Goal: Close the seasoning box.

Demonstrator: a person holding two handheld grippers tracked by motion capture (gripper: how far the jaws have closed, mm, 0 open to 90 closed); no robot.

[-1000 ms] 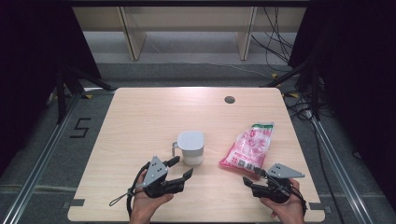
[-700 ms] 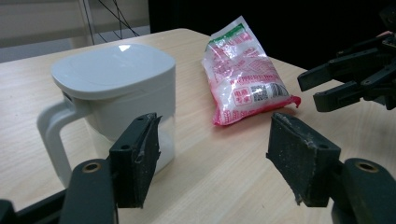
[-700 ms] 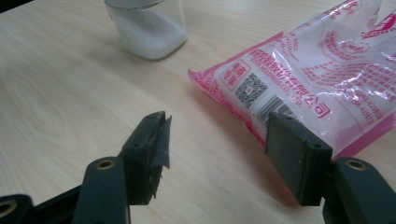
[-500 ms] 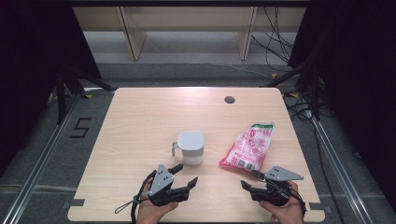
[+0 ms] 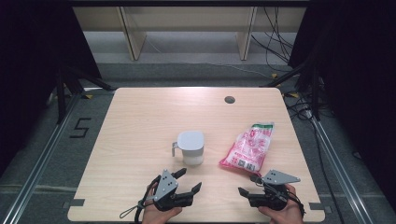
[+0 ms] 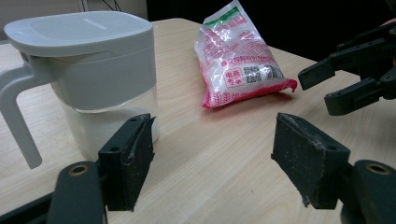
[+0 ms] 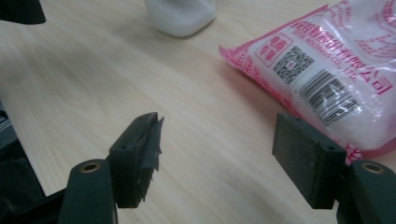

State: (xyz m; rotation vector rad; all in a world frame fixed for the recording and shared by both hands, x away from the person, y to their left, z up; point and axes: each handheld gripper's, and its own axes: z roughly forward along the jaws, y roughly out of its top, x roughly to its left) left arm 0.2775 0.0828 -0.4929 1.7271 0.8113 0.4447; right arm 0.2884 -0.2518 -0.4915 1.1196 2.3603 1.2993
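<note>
A light wooden tabletop (image 5: 140,140) is seen in the middle of the high view, with a small dark round hole (image 5: 229,99) near its far edge, upper centre of the frame. A floor marking shaped like a "5" (image 5: 80,127) is noted at the left, and loose cables (image 5: 280,32) at the upper right.

A lidded jug (image 5: 189,147) with a grey lid and a side handle is set at the centre of the frame; white contents are visible through its clear lower wall in the left gripper view (image 6: 88,79). A pink-and-white printed bag (image 5: 249,147) is laid flat to the right of it, apart from it.

The left gripper (image 5: 189,181) is held at the lower centre of the high view, its jaws spread apart and gripping nothing. In the left gripper view the jug is seen just beyond the left jaw, the bag (image 6: 240,58) farther off between the jaws.

The right gripper (image 5: 247,185) is held at the lower right, its jaws likewise spread and empty. In the right gripper view the bag (image 7: 336,65) is found just past the right jaw, and the jug's base (image 7: 180,14) at the top of the frame. Bare tabletop lies between each pair of jaws.
</note>
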